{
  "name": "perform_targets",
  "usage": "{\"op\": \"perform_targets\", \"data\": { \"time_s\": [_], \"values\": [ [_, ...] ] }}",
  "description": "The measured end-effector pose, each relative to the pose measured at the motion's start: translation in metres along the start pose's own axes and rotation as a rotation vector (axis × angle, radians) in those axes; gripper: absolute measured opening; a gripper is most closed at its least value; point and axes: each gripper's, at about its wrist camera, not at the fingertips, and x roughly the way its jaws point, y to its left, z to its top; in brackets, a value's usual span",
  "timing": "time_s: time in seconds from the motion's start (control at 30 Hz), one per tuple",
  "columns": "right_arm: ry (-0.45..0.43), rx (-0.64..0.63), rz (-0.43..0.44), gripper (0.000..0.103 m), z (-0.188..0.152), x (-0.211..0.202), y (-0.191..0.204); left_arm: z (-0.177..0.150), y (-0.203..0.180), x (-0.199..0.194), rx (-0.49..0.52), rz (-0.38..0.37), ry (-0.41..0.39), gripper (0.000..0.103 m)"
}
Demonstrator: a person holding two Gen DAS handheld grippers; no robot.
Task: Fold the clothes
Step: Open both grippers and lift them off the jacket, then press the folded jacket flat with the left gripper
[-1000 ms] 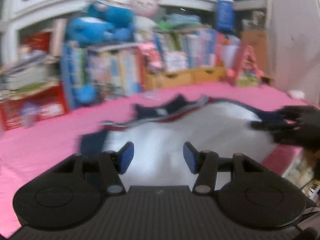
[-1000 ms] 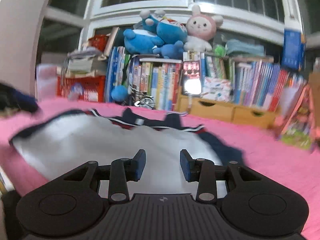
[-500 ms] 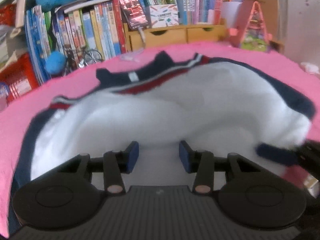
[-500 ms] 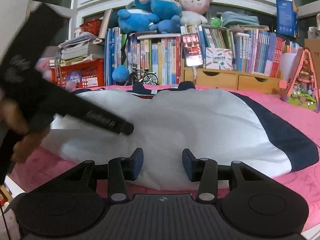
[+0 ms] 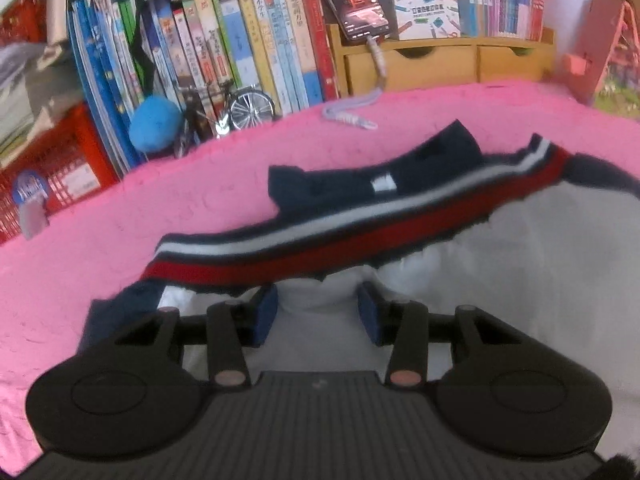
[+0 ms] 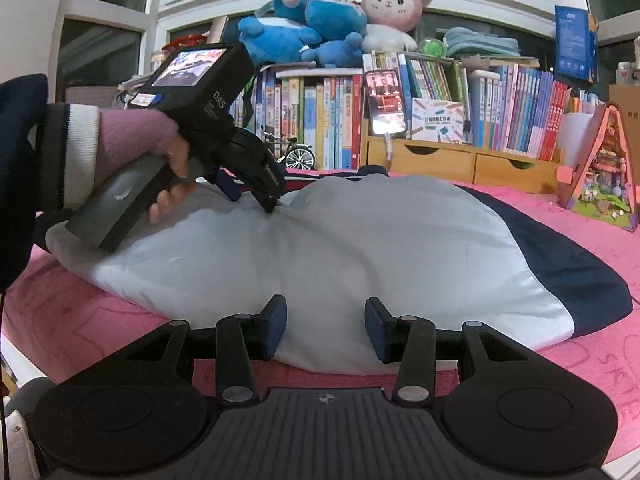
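Observation:
A white garment (image 6: 380,240) with a navy sleeve (image 6: 560,264) lies spread on the pink surface (image 6: 600,360). Its red, white and navy striped band (image 5: 340,236) runs along the far edge. My left gripper (image 5: 316,312) is open, tips down on the white cloth just below that band, with a hump of cloth between the pads. From the right wrist view, a hand (image 6: 168,168) in a pink sleeve holds that left gripper (image 6: 252,198) at the garment's far left. My right gripper (image 6: 326,324) is open over the near hem, gripping nothing.
Behind the pink surface stands a bookshelf (image 6: 320,112) with plush toys (image 6: 320,20) on top, a lit phone (image 6: 386,104) and wooden drawers (image 6: 460,160). A toy bicycle (image 5: 236,108), a lanyard (image 5: 352,116) and a pink toy house (image 6: 604,168) sit along the back edge.
My left gripper swept across the garment to its striped far edge and tilted down onto the cloth. The right gripper sank a little toward the near hem.

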Motion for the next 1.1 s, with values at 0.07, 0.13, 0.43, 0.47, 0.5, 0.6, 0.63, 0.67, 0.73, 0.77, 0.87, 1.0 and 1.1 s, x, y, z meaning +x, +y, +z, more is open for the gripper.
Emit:
{"op": "perform_targets", "data": {
  "time_s": [0.07, 0.13, 0.43, 0.47, 0.5, 0.6, 0.63, 0.67, 0.73, 0.77, 0.87, 1.0, 1.1],
  "values": [
    [-0.013, 0.003, -0.001, 0.048, -0.001, -0.003, 0.000, -0.006, 0.001, -0.015, -0.002, -0.019, -0.018, 0.043],
    [-0.045, 0.005, -0.018, 0.056, 0.000, -0.006, 0.000, -0.010, 0.002, -0.034, -0.012, -0.067, -0.046, 0.043],
    [-0.080, -0.001, 0.109, 0.059, 0.011, -0.009, 0.027, -0.031, -0.041, -0.073, 0.055, -0.384, 0.075, 0.037],
    [-0.059, 0.009, 0.100, 0.054, 0.009, -0.005, 0.031, -0.031, -0.049, -0.063, 0.082, -0.364, 0.094, 0.033],
    [-0.020, 0.035, 0.096, 0.051, 0.006, 0.001, 0.032, -0.028, -0.055, -0.052, 0.102, -0.344, 0.088, 0.034],
    [0.004, 0.040, 0.070, 0.051, -0.001, 0.006, 0.038, -0.001, -0.052, -0.018, 0.066, -0.241, 0.050, 0.031],
    [0.006, 0.036, 0.065, 0.051, -0.001, 0.006, 0.040, 0.009, -0.050, -0.002, 0.041, -0.187, 0.044, 0.028],
    [0.006, 0.038, 0.063, 0.050, -0.002, 0.008, 0.041, 0.016, -0.047, 0.011, 0.021, -0.146, 0.033, 0.028],
    [0.005, 0.037, 0.063, 0.050, -0.004, 0.009, 0.042, 0.029, -0.040, 0.032, -0.015, -0.101, 0.000, 0.028],
    [0.004, 0.037, 0.065, 0.050, -0.005, 0.008, 0.042, 0.034, -0.040, 0.041, -0.031, -0.071, -0.009, 0.026],
    [-0.001, 0.030, 0.068, 0.050, -0.006, 0.007, 0.044, 0.037, -0.048, 0.053, -0.006, -0.004, -0.038, 0.025],
    [-0.012, 0.018, 0.070, 0.050, -0.005, 0.004, 0.044, 0.037, -0.046, 0.053, 0.001, -0.012, -0.035, 0.025],
    [-0.032, 0.011, 0.054, 0.054, 0.000, -0.001, 0.043, 0.038, -0.024, 0.040, -0.126, -0.091, -0.020, 0.023]
  ]
}}
